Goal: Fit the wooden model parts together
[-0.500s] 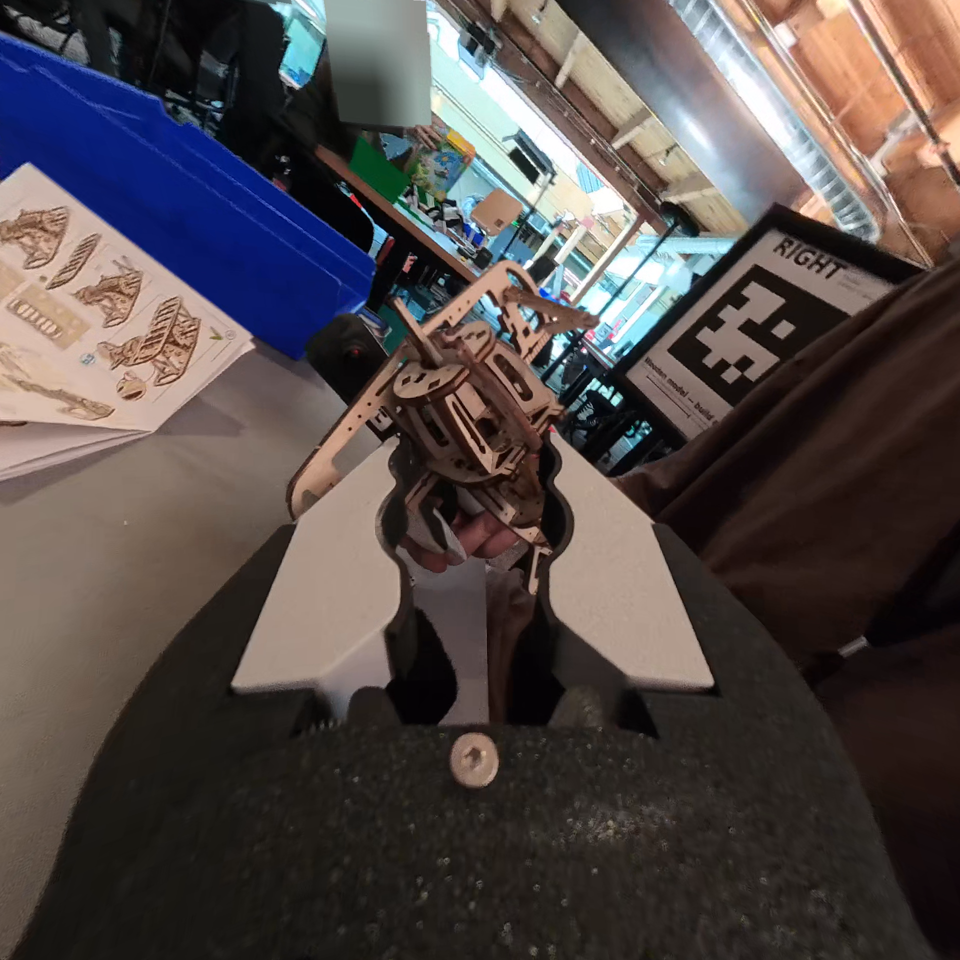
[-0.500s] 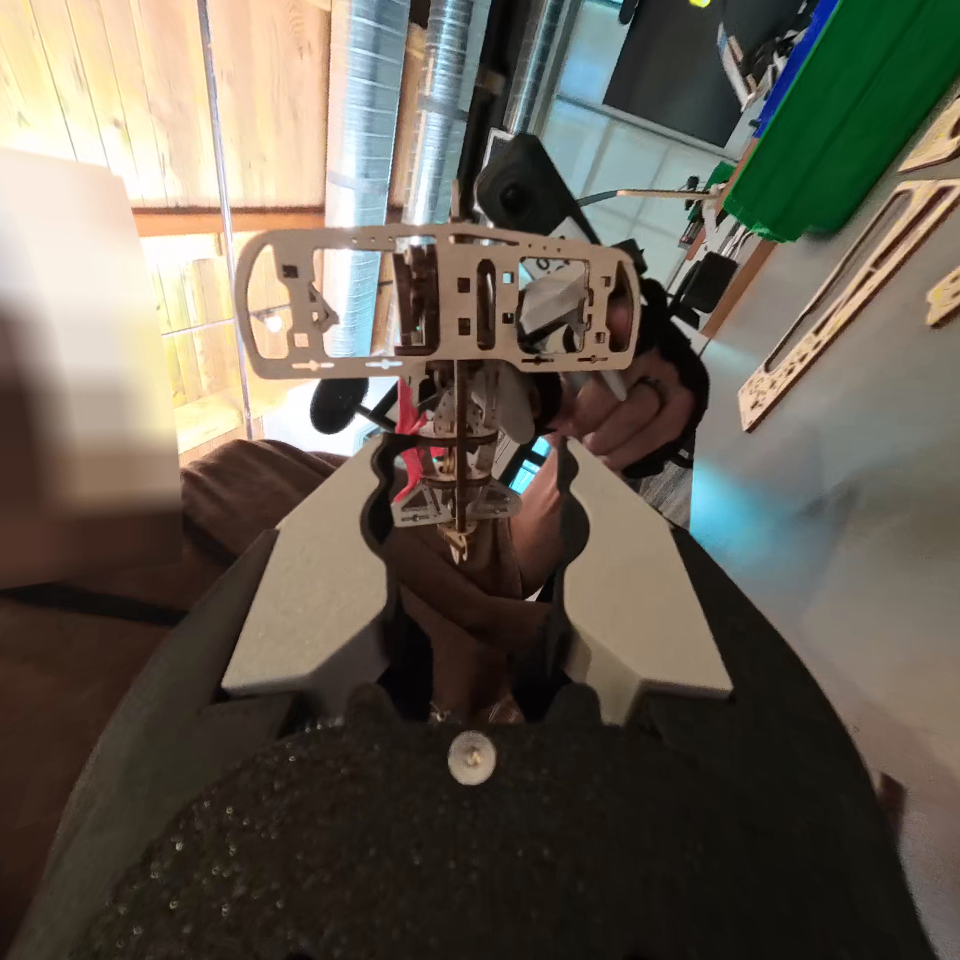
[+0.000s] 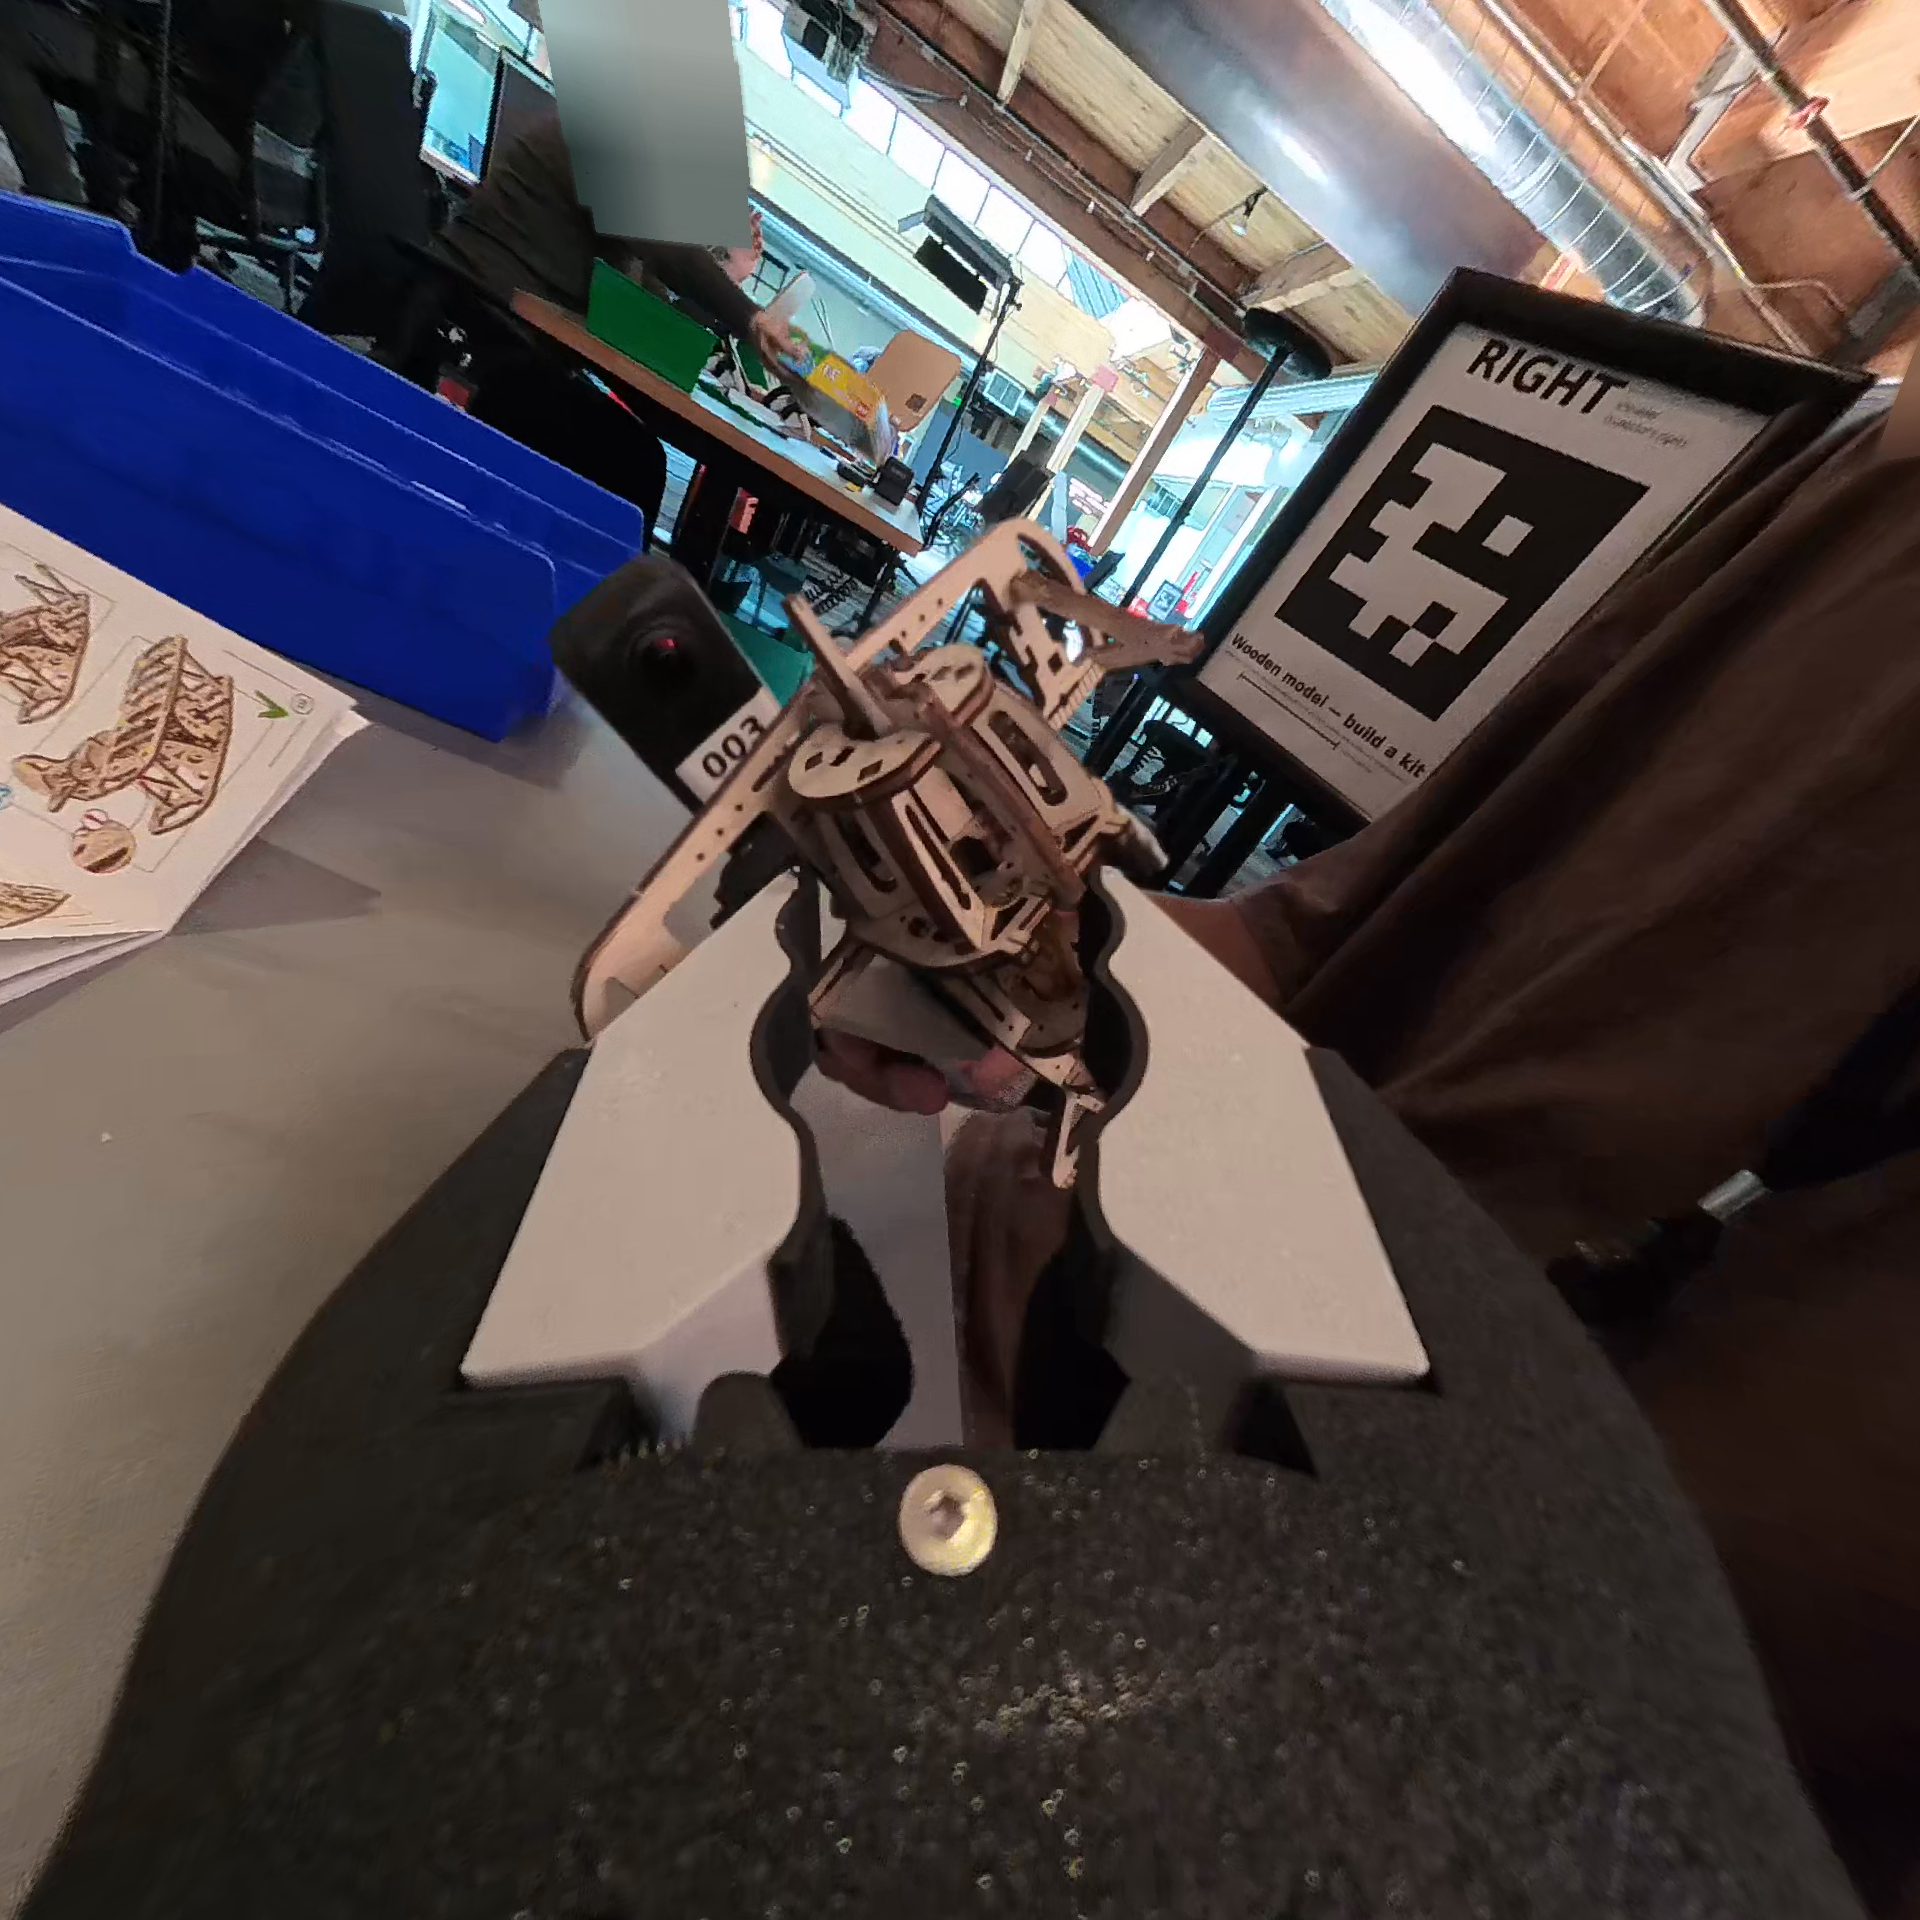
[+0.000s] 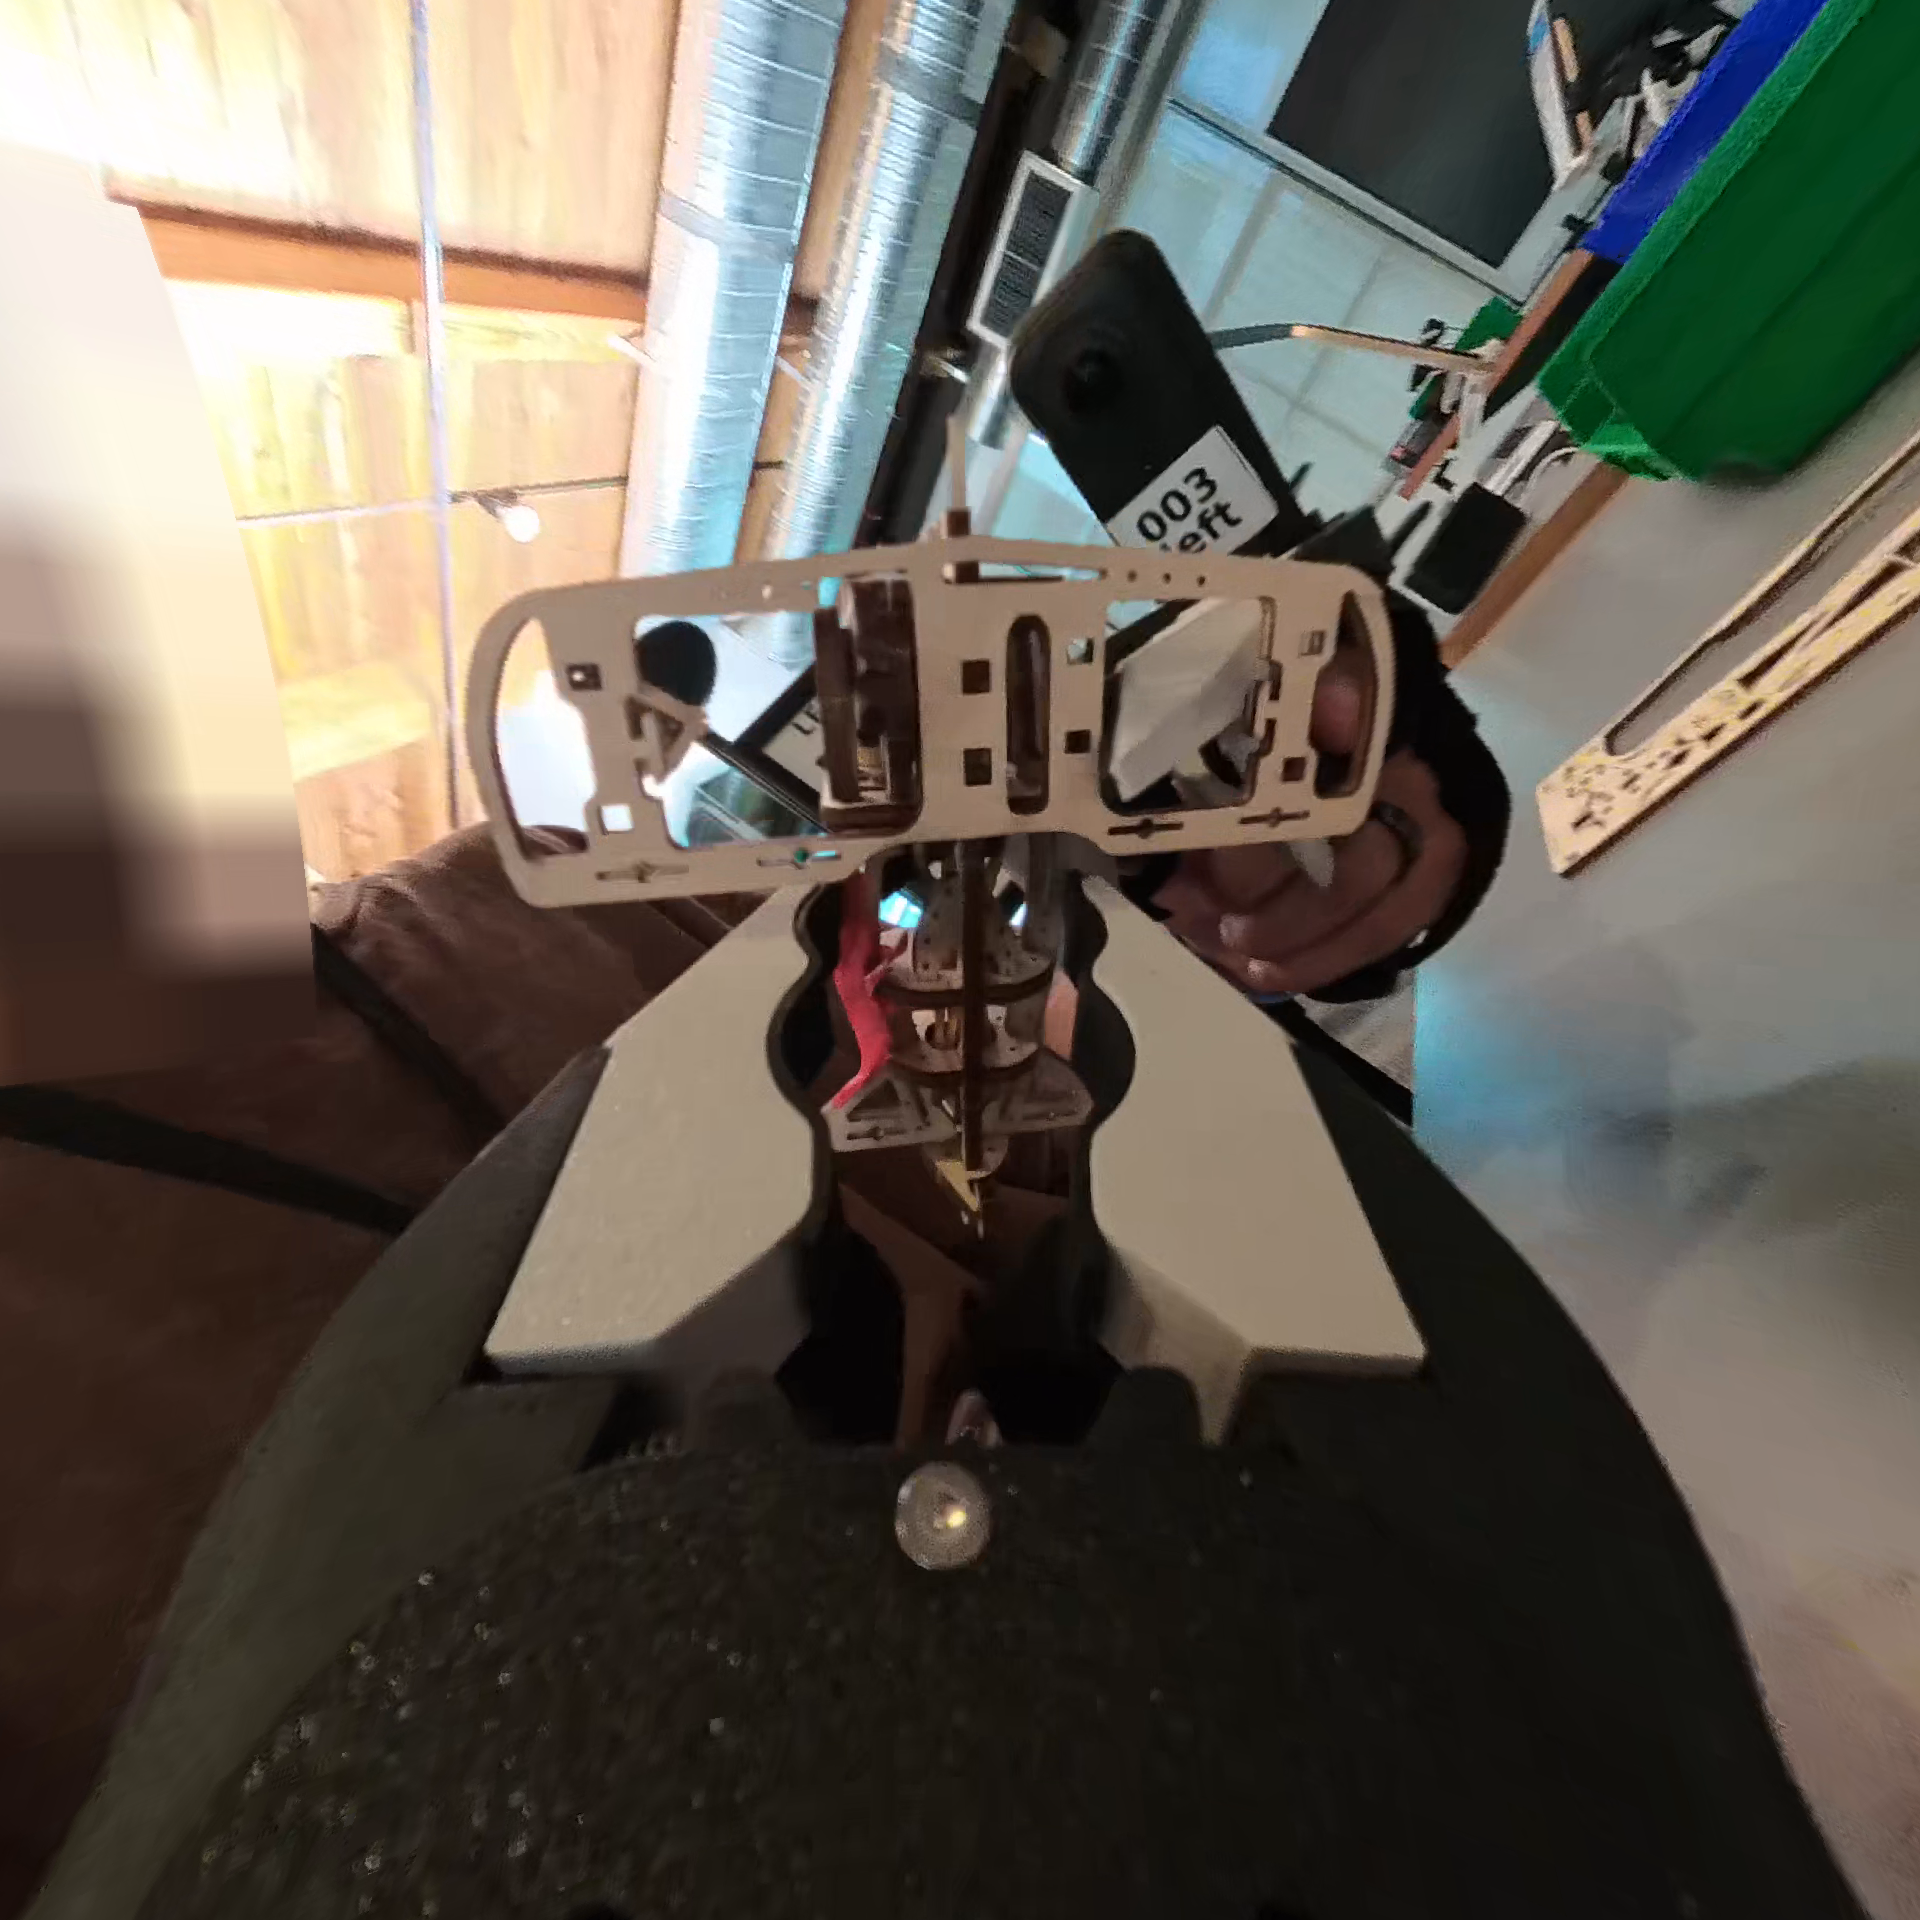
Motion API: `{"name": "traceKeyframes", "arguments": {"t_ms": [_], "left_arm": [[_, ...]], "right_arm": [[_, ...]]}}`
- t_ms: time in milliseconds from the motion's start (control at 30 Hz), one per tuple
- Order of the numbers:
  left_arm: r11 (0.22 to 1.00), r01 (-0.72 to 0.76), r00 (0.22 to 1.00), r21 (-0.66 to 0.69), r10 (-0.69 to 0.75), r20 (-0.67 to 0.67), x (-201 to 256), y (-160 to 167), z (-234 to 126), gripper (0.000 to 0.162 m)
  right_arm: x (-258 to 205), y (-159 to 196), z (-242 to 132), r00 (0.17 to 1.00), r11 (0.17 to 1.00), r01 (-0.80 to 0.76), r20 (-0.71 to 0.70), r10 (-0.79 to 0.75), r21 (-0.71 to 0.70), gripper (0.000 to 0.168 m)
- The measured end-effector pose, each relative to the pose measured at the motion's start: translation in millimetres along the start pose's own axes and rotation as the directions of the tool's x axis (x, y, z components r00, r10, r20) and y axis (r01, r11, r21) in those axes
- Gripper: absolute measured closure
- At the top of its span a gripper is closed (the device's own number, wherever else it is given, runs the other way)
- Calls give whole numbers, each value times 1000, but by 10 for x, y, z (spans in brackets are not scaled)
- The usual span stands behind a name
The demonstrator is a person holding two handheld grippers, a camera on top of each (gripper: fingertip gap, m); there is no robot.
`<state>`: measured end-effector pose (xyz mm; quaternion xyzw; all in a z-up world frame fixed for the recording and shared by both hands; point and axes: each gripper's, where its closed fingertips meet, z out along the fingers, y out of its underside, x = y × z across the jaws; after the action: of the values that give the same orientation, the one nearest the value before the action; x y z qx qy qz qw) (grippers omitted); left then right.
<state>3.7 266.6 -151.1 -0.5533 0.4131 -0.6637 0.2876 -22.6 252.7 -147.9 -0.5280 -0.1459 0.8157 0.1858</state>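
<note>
My left gripper point(image 3: 940, 997) is clamped on the wooden model point(image 3: 925, 831), which fills the centre of its frame, tilted with the long frame plate point(image 3: 727, 821) running toward the lower left. Half a second ago the view sat closer to the grey table point(image 3: 260, 1091); now the blue bin point(image 3: 312, 499) and instruction sheet point(image 3: 135, 748) at the left have slid down and outward, so I have tipped the assembly up a little.

My right gripper point(image 4: 951, 1049) has the model's lower stack between its fingers, but I cannot tell whether it grips or merely straddles it. There the frame plate point(image 4: 935, 727) lies across mid-frame, now tilted slightly clockwise.

I judge this as re-orienting, not yet a new part seated; the part sheet point(image 4: 1714, 717) waits at the right edge.
</note>
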Motion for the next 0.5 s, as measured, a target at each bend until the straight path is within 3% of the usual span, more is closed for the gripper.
{"name": "traceKeyframes", "arguments": {"t_ms": [200, 233, 333, 500], "left_arm": [[995, 64, 996, -79, -59, 62, -94, 145, -15, 110], [994, 77, 996, -77, -73, 51, -91, 146, -32, 96], [988, 139, 990, -66, -137, 38, -125, 130, -84, 90], [987, 132, 987, -93, -123, 99, -231, 151, -228, 92]], "right_arm": [[175, -5, -202, 952, 988, 134, -266, -148, -73, 127], [212, -9, -242, 928, 981, 165, -320, -190, -103, 127], [338, -15, -366, 824, 948, 234, -474, -311, -214, 127], [471, -32, -574, 615, 879, 272, -632, -472, -392, 127]]}}
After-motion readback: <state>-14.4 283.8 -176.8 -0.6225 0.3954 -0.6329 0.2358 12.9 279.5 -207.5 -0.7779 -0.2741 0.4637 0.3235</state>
